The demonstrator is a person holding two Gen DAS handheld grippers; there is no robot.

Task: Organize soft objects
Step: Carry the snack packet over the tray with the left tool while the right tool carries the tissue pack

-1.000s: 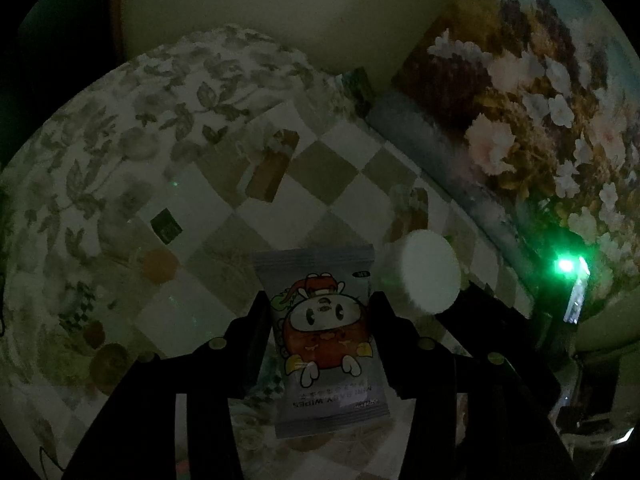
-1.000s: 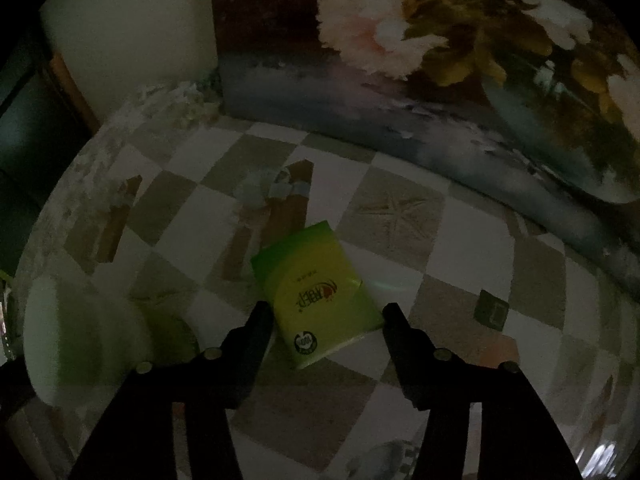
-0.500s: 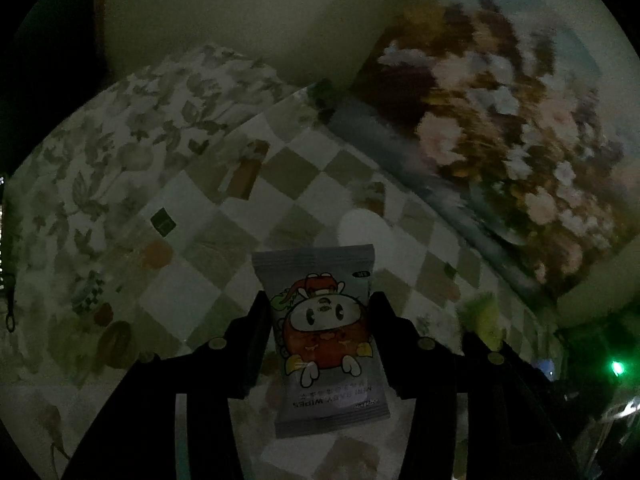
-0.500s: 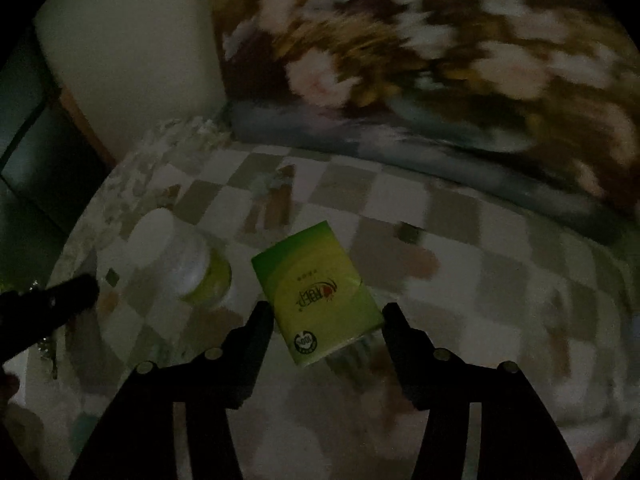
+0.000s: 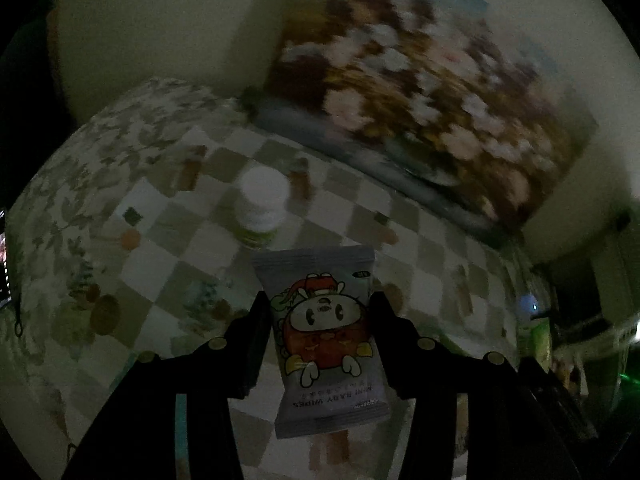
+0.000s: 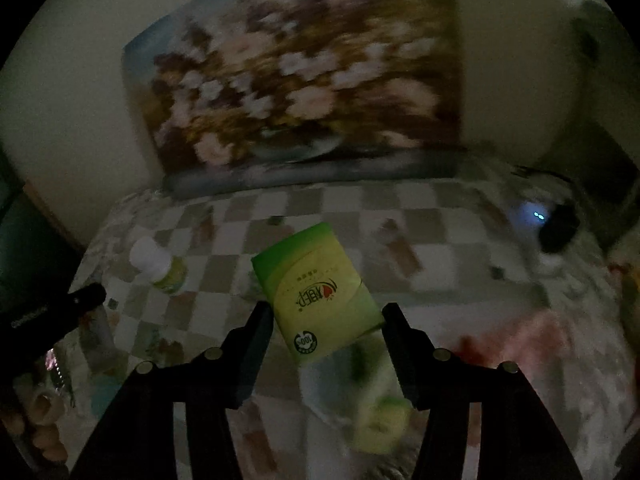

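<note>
My large flower painting (image 6: 296, 92) is motion-blurred; the pale green-and-white thing (image 6: 372, 404) at lower centre is too smeared to identify.

Green packet (image 6: 316, 292) (grey, seemingly, wipes (image 5: 326, 340))

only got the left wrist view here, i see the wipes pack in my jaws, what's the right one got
Observer: The right gripper is shut on a green tissue pack, held clear of the checked tablecloth.
Operator: anything under it
Observer: Yes, blurred white and green soft packs lie just below the jaws.
Operator: is that white-capped bottle visible from there
Observer: It is: the bottle stands to the left of the tissue pack, with the tip of the left gripper beside it.
</note>
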